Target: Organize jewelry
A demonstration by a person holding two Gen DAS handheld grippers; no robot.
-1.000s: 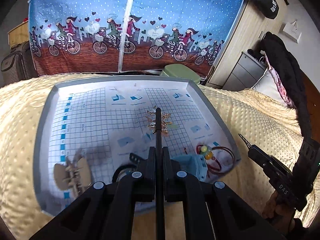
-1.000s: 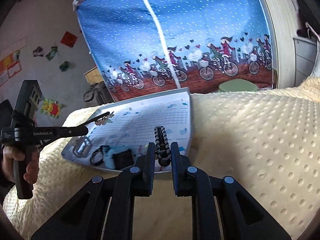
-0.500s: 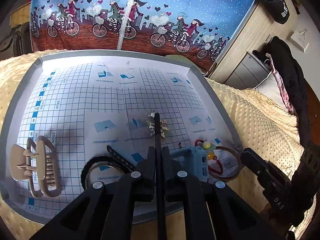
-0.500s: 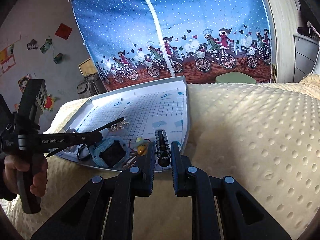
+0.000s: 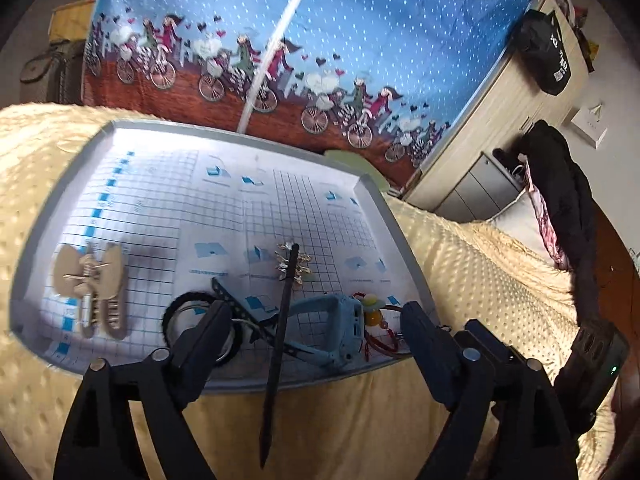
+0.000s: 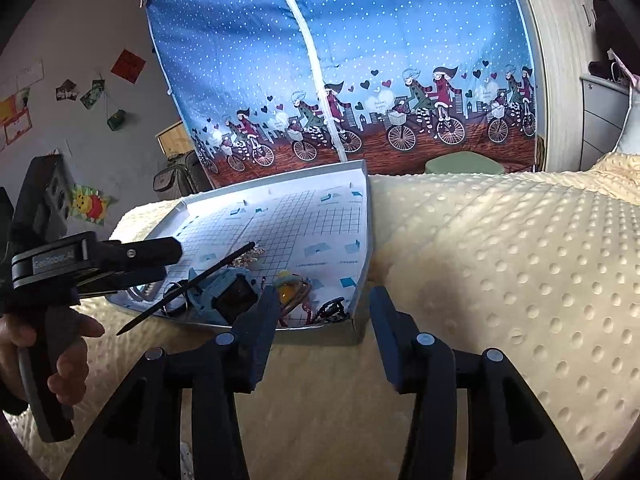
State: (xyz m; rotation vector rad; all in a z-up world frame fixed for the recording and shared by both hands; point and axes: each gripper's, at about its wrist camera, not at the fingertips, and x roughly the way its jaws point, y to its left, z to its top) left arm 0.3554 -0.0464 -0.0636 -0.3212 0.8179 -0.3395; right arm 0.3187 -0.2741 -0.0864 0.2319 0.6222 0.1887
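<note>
Currently we list the hair stick, gold-flowered at its tip, lying across the tray rim beside watch, hair claw, red bracelet; left gripper and right gripper fingers wide apart, empty; sorting seemingly unfinished.

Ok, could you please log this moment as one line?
left gripper: open | hair stick: loose between its jaws, ornament end over tray | right gripper: open, empty | tray: on yellow blanket

Blue bicycle-print curtain, cream dotted blanket, wooden wardrobe, grey wall
</note>
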